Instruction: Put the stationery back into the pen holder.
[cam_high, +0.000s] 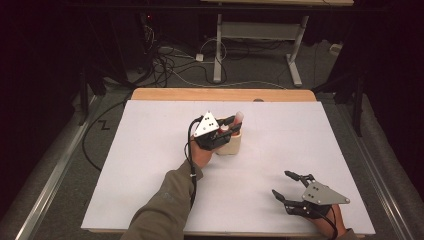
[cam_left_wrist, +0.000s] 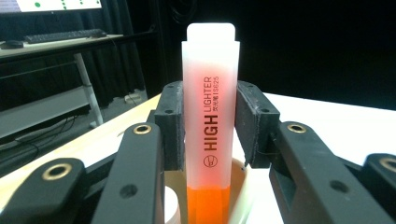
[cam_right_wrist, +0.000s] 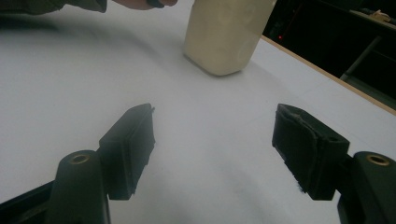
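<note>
Between the left gripper's (cam_left_wrist: 210, 126) two black pads stands an orange highlighter (cam_left_wrist: 210, 112), upright, cap end up, with "HIGH LIGHTER" printed lengthwise on its translucent cap. Both pads press flat on the sides of that cap: the jaws are pinching the highlighter. Its orange barrel drops into the mouth of a cream-coloured holder cup (cam_left_wrist: 238, 186) directly under the pads; whether the tip rests on the cup's bottom cannot be told.

High view: holder cup (cam_high: 231, 144) sits on the white table sheet (cam_high: 150, 165), a little beyond mid-table. The left gripper (cam_high: 227, 125) hovers over the cup's rim, and the highlighter's pale cap (cam_high: 239, 117) pokes up on the cup's far side. A hand (cam_high: 202, 154) and olive sleeve (cam_high: 162, 210) run from the cup back toward the near table edge.

Right gripper (cam_high: 286, 186) lies well apart from the cup, down at the near right corner of the sheet, resting low. Right gripper view: its jaws (cam_right_wrist: 215, 149) are spread wide, bare sheet between them, holding nothing, and they point toward the cup (cam_right_wrist: 224, 35), which stands well ahead of them.

Beyond the cup, a strip of wooden tabletop (cam_high: 220, 94) shows past the sheet's far edge.
</note>
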